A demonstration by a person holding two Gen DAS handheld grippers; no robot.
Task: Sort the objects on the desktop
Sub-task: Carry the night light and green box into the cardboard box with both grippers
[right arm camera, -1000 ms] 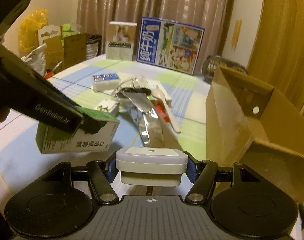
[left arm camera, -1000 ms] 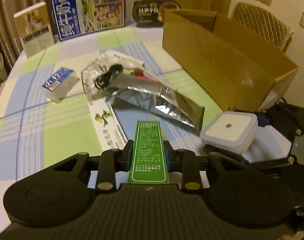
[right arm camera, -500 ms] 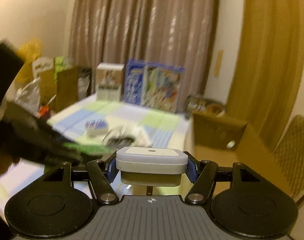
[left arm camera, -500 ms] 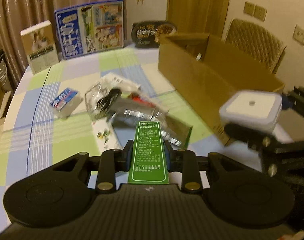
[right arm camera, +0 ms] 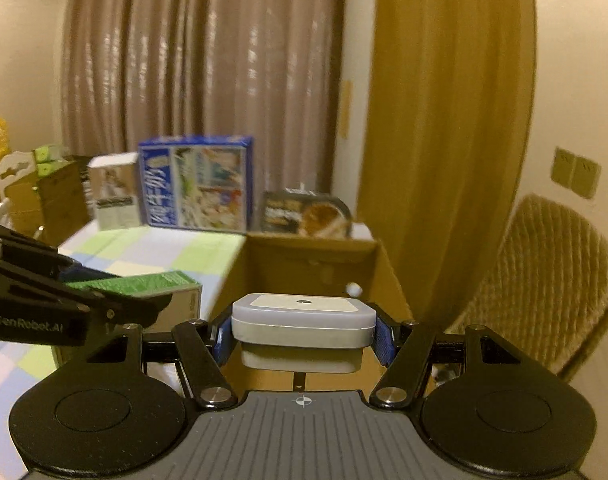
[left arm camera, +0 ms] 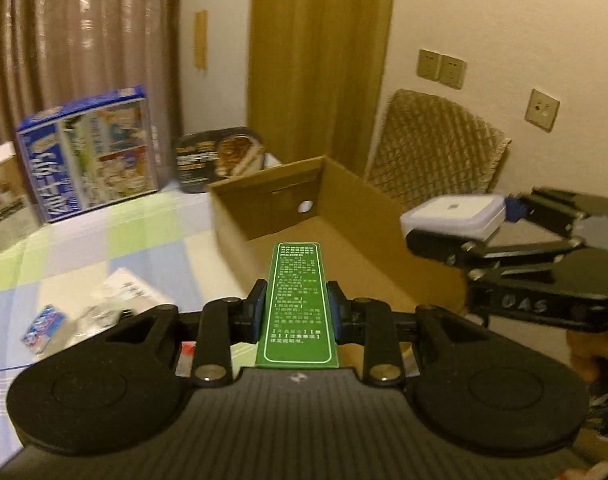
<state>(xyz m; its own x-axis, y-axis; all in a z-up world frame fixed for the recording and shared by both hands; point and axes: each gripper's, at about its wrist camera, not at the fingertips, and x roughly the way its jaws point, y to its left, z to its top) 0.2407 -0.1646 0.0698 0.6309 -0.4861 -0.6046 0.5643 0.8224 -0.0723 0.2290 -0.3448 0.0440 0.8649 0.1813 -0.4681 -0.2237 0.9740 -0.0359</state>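
My left gripper [left arm camera: 297,312] is shut on a narrow green box [left arm camera: 297,304] with white print, held over the near edge of the open cardboard box [left arm camera: 344,236]. In the right wrist view the same green box [right arm camera: 144,286] shows at the left, in the left gripper [right arm camera: 116,300]. My right gripper [right arm camera: 303,334] is shut on a white square lidded container [right arm camera: 303,316], above the cardboard box [right arm camera: 316,264]. The left wrist view shows that container [left arm camera: 454,216] at the right, over the box's far side. The cardboard box looks empty inside.
A checked tablecloth [left arm camera: 84,248] carries a small blue packet [left arm camera: 44,326] and a clear bag of items [left arm camera: 120,300]. A blue milk carton box [left arm camera: 88,160], a pale box [left arm camera: 4,192] and a dark food tray [left arm camera: 220,156] stand at the back. A woven chair [left arm camera: 436,148] is behind the cardboard box.
Both grippers have risen from the table and swung right toward the cardboard box, each keeping its object. The loose items on the cloth are now lower left.
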